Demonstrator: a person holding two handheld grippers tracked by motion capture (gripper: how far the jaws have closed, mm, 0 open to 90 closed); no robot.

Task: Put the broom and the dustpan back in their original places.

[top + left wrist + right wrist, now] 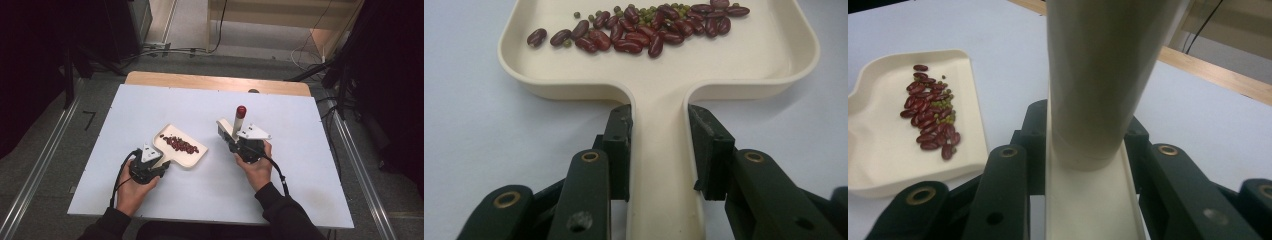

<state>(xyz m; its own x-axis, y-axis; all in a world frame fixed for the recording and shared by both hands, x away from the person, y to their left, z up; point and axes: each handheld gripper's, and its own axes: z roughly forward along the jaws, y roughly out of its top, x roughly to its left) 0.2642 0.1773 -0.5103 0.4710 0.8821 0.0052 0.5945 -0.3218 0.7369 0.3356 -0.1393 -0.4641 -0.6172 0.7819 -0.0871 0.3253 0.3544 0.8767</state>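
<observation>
left gripper (659, 150): we see its 2 jaws clamped on the handle of the cream tray (774, 65) | right gripper (1088, 165): gripping a cream holder (1088, 210) carrying the upright tube (239, 120) with a red cap, just right of the tray | red beans (644, 30) and small green beans lie inside the tray on the white table (300, 190)

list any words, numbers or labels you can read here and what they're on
"7": a dark mark on the grey floor left of the table, reading like that digit.
No print is readable on the cream tray, the tube with the red top, or either gripper.
</observation>
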